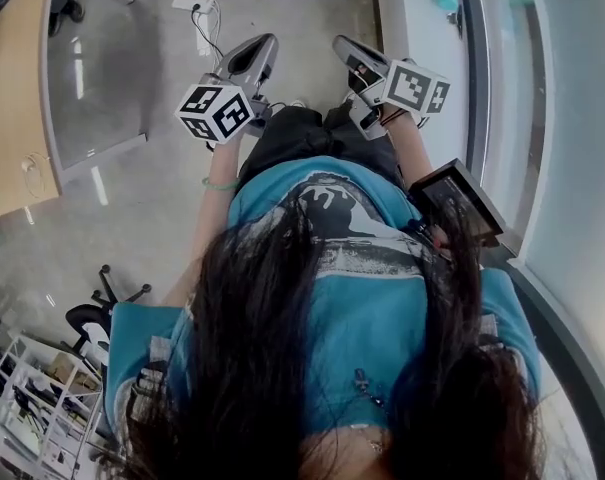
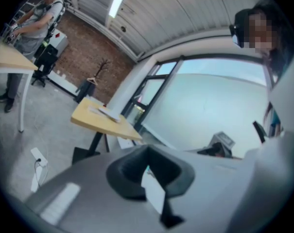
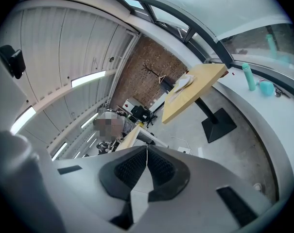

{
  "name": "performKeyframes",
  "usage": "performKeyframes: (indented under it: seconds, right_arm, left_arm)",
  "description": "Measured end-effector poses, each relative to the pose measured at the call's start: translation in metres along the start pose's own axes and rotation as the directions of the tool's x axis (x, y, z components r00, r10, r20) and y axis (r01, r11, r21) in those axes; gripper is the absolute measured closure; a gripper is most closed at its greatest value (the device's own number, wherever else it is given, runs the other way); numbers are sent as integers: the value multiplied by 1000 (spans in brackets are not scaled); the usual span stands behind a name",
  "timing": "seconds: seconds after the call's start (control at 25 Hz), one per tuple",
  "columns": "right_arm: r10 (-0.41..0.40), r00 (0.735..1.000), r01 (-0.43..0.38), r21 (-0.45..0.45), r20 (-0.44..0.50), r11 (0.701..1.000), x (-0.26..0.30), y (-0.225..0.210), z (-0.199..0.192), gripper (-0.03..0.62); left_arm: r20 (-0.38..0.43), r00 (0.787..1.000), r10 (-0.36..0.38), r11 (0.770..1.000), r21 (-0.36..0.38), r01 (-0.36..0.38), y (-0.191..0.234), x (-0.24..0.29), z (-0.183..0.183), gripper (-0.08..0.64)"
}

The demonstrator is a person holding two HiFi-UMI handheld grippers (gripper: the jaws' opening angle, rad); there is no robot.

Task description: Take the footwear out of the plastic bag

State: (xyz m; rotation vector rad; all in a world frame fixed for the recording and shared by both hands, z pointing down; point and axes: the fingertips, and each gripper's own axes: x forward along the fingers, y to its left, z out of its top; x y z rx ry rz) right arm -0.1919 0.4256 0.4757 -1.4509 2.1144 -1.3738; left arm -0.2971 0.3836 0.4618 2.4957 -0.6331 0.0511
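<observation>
No plastic bag and no footwear show in any view. In the head view I look down on long dark hair and a teal shirt (image 1: pixel 372 268). Both grippers are held out ahead at waist height above the floor. The left gripper (image 1: pixel 263 43), with its marker cube (image 1: pixel 214 111), has its jaws shut on nothing. The right gripper (image 1: pixel 340 45), with its cube (image 1: pixel 418 86), is likewise shut and empty. In the left gripper view the left gripper (image 2: pixel 147 165) points up at a curved window. The right gripper (image 3: pixel 147 152) points across the room in its own view.
A wooden table (image 1: pixel 12 98) stands at the left, with a power strip (image 1: pixel 194 3) and cable on the grey floor. A window ledge (image 1: pixel 422 28) runs along the right. White shelving (image 1: pixel 32 413) and a chair (image 1: pixel 92 318) are at lower left. A person (image 2: pixel 37 21) stands far off.
</observation>
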Motion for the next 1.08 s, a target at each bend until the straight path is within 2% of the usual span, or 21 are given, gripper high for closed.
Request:
performKeyframes:
  seconds: [0.4,0.84,1.08]
  right_arm:
    - [-9,1000,9,-16,-23,1000,-8,0,-1,572]
    - [-1,1000,2,25,-31,1000,-30,-9,1,572]
    - [2,999,0,37,-39,999,-30,-17,-2,572]
  left_arm:
    - [12,999,-29,999,-13,29,-12,7,0,561]
    - [-62,997,-46,999,-13,45,-45,21,-18,561]
    - [-72,997,-37,999,-23,35,-41,22,-25,561]
